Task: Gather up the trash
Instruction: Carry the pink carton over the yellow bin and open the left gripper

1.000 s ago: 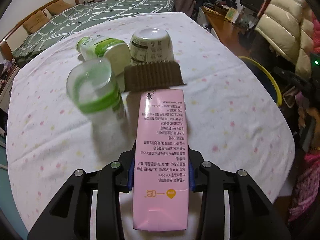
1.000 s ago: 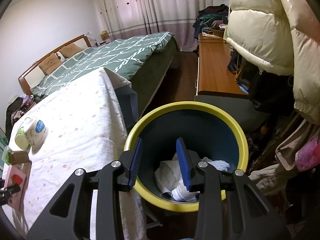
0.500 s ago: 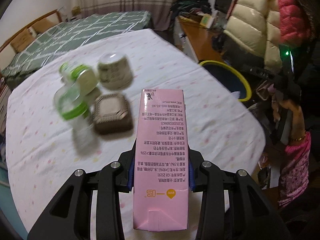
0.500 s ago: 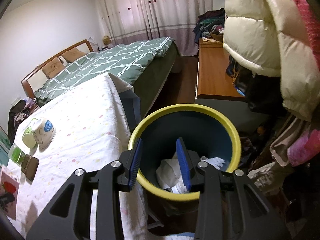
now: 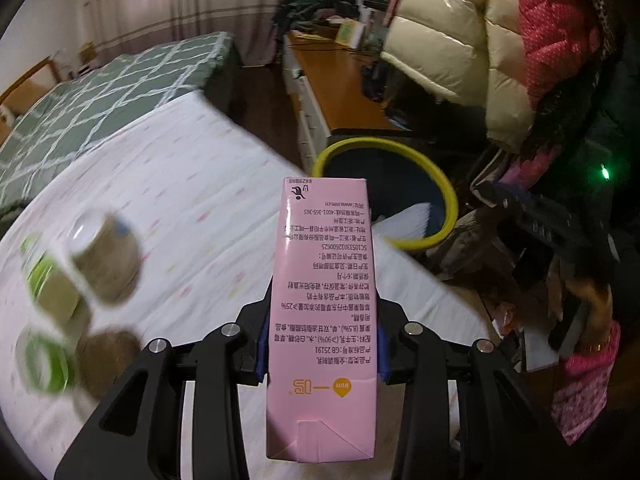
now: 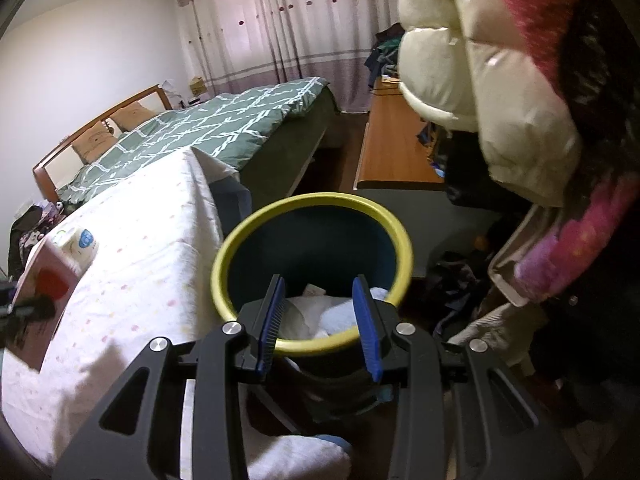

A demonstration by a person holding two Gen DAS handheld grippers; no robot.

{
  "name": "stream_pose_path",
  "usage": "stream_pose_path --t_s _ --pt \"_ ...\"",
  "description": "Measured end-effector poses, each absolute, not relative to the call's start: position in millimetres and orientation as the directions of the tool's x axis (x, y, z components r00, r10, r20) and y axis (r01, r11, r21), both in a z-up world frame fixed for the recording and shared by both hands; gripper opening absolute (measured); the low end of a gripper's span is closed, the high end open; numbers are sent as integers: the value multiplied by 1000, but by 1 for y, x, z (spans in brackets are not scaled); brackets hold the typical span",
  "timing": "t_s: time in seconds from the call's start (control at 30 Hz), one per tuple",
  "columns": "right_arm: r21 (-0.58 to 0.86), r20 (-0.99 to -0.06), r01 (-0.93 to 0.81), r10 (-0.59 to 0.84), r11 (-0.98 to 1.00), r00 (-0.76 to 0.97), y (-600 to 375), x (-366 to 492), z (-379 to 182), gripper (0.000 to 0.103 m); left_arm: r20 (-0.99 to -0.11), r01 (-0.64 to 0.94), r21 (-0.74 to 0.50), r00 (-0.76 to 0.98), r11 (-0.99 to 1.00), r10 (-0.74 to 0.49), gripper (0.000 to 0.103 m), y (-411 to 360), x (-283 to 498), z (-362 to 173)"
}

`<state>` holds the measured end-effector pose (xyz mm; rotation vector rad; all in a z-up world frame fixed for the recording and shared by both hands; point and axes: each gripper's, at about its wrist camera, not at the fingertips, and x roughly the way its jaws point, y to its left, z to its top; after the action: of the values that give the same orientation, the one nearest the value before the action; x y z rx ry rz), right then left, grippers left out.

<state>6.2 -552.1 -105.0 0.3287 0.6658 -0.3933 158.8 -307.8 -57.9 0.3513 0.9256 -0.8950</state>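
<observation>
My left gripper [image 5: 322, 344] is shut on a tall pink drink carton [image 5: 324, 280], which it holds above the table's right side and aims toward the yellow-rimmed bin [image 5: 446, 196]. At the table's left lie a white cup [image 5: 102, 256], green-and-white bottles [image 5: 44, 364] and a brown pack [image 5: 108, 352], all blurred. In the right wrist view my right gripper [image 6: 319, 326] stands open and empty just above the near rim of the bin [image 6: 224, 260], which holds white paper [image 6: 316, 312]. The pink carton [image 6: 48, 280] and the left gripper show at that view's left edge.
The table wears a white dotted cloth [image 5: 192, 200]. A bed with a green cover [image 6: 208, 124] lies behind it. A wooden cabinet [image 6: 396, 156] stands past the bin. Cream and pink padded coats [image 6: 500, 92] hang on the right, over clutter on the floor.
My left gripper has swung right with the pink carton, off the bottles and toward the bin. The right gripper has drawn back toward the bin's near rim, still open.
</observation>
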Motion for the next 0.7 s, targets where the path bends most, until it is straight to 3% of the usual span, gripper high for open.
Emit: stream_pose_path --t_s 0.43,0.7 --pt "208 -645 513 -277 833 712 -595 -27 -113 34 -842 868 -94 192 488 -503 39 -488 187 -80" --pt "212 -654 530 -283 821 701 -604 -31 -117 34 -856 849 -78 212 523 -472 42 -533 202 -109"
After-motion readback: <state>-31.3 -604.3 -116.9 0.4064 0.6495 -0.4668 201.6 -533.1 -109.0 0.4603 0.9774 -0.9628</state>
